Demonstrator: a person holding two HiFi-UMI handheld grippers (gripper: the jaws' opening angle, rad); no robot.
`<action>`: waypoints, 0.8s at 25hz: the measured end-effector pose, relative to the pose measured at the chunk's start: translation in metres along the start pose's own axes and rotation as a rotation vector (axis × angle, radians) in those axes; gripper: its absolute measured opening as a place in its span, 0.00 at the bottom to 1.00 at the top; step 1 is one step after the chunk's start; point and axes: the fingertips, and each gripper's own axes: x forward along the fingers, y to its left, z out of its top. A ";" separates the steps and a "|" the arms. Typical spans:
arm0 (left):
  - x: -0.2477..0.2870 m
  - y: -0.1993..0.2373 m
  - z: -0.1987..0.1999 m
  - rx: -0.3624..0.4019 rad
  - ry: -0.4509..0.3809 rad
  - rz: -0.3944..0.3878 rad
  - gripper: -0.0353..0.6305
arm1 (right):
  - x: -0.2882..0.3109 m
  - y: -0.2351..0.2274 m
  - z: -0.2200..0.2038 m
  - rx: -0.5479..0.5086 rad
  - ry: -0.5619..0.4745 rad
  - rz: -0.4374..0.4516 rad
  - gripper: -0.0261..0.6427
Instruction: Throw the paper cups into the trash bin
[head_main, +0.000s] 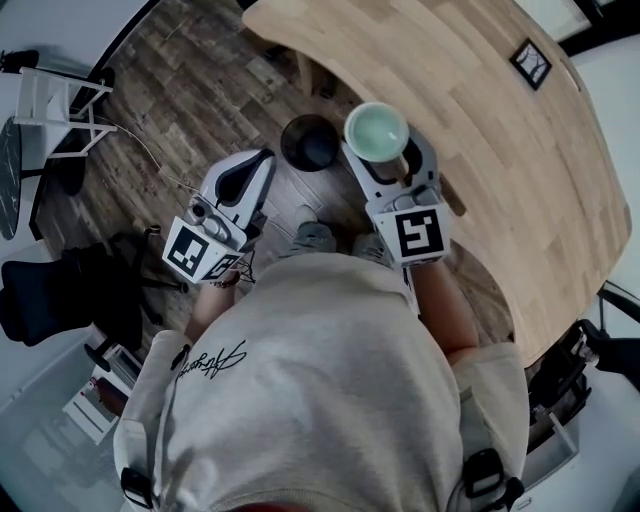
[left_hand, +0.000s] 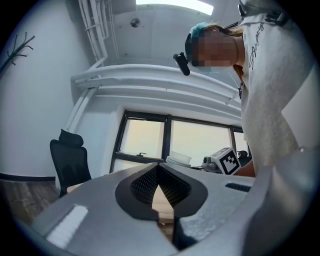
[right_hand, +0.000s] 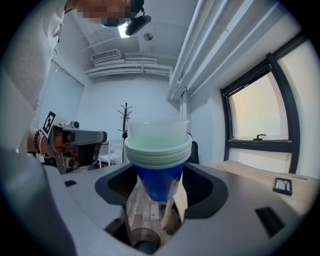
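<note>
A stack of paper cups (head_main: 376, 130), blue below with pale rims, sits upright between the jaws of my right gripper (head_main: 385, 152), which is shut on it. In the right gripper view the cups (right_hand: 157, 147) fill the gap of the right gripper (right_hand: 158, 176), and the trash bin (right_hand: 142, 240) shows on the floor beneath them. In the head view the dark round trash bin (head_main: 308, 142) stands on the floor just left of the cups. My left gripper (head_main: 255, 172) hangs left of the bin. Its jaws (left_hand: 159, 171) meet at the tips with nothing held.
A curved wooden table (head_main: 520, 160) spreads to the right and back, with a small framed marker (head_main: 529, 63) on it. A black office chair (head_main: 60, 295) and a white rack (head_main: 55, 105) stand at the left. The person's feet (head_main: 315, 236) are close behind the bin.
</note>
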 end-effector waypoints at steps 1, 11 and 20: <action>-0.005 0.006 0.001 0.001 -0.002 0.004 0.06 | 0.006 0.005 0.001 -0.001 -0.001 0.004 0.47; -0.046 0.056 0.006 -0.011 -0.008 0.010 0.06 | 0.052 0.046 0.007 0.009 0.000 -0.006 0.47; -0.070 0.080 -0.002 -0.029 0.018 0.012 0.06 | 0.072 0.064 0.005 0.036 0.002 -0.017 0.47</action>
